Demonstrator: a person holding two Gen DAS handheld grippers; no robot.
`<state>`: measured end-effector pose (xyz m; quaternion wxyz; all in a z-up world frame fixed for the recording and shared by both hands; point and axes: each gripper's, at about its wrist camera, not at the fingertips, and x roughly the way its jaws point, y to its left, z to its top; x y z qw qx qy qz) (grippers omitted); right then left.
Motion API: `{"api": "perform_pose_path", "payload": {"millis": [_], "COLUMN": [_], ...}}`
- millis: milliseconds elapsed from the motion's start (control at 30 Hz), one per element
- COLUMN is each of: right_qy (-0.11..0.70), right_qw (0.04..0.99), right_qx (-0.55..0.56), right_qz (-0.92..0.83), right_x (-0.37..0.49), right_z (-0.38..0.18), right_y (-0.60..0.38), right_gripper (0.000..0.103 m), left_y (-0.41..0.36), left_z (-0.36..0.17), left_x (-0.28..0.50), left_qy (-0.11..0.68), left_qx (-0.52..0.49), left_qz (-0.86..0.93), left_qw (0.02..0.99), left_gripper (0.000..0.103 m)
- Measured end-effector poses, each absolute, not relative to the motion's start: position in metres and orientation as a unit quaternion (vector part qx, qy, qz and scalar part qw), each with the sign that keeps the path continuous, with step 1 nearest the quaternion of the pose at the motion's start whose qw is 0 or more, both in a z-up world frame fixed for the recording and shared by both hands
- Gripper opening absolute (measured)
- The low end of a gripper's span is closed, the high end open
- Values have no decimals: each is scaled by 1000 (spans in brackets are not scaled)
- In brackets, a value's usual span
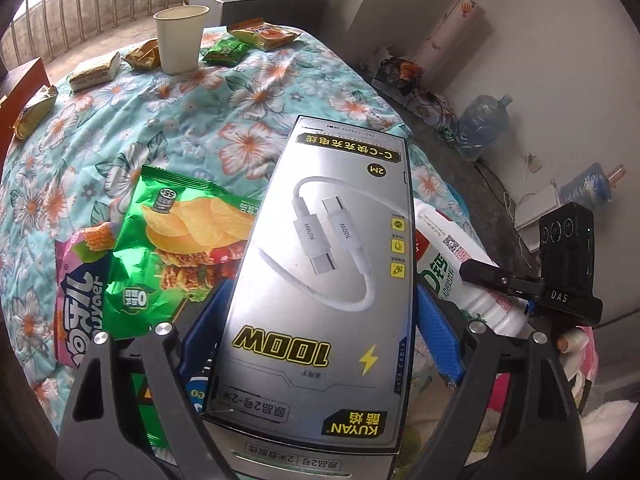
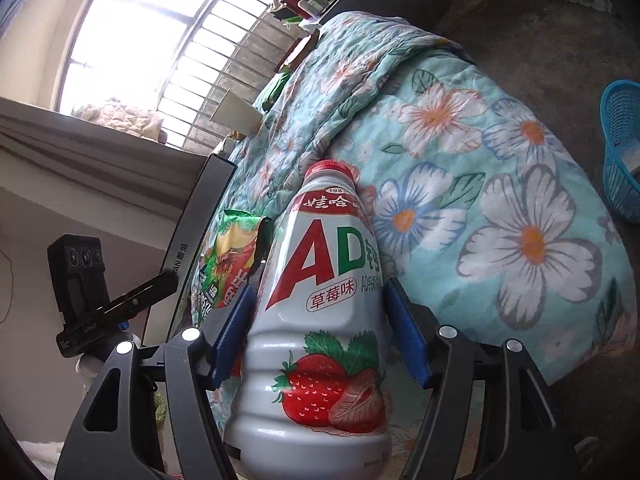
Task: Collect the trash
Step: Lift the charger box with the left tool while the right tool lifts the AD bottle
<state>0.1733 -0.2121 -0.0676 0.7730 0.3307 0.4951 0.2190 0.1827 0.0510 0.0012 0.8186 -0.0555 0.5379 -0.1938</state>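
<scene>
Now both loaded: left gripper (image 1: 320, 312) clamps cable box (image 1: 320, 280) lengthwise, right gripper (image 2: 320, 328) clamps strawberry-milk bottle (image 2: 320, 320), blue basket (image 2: 624, 152) lies to right gripper's right, so nearer it.

Each camera sits just behind its own tongs and looks forward along the two fingers, tilted down toward the floral quilt (image 1: 120, 120). The left wrist view looks steeply down, very near the silver cable box (image 1: 320, 280) that fills the space between its fingers, with the far end of the bed and a barred window beyond. The right wrist view looks at a shallower tilt, just as close to the white bottle (image 2: 320, 320) between its fingers. Both views share the quilt, the green chip bag (image 1: 176, 232) and the paper cup (image 1: 180, 40); each also catches the other tongs' camera block at its edge.
</scene>
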Motion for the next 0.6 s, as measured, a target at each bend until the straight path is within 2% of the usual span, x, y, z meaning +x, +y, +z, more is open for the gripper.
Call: {"api": "perform_pose_path", "payload": {"millis": [267,500,600], "right_qy": [503,514,518], "right_qw": [788,783,779], "right_qx": [296,286,287], "right_qz": [195,201,205], "right_x": [162,160,164], "right_z": [-66,-67,-68], "right_y": [-229,-232,-230], "right_gripper": [65,65,65], "left_y": [0,-9,-9], "left_z": [-28,-53,-47], "left_x": [152,140,139], "left_qy": [534,553,545], "left_qx": [-23,-2,-1], "left_qz": [-170,-139,-138], "left_qw": [828,821,827], "left_gripper": [83,83,88]}}
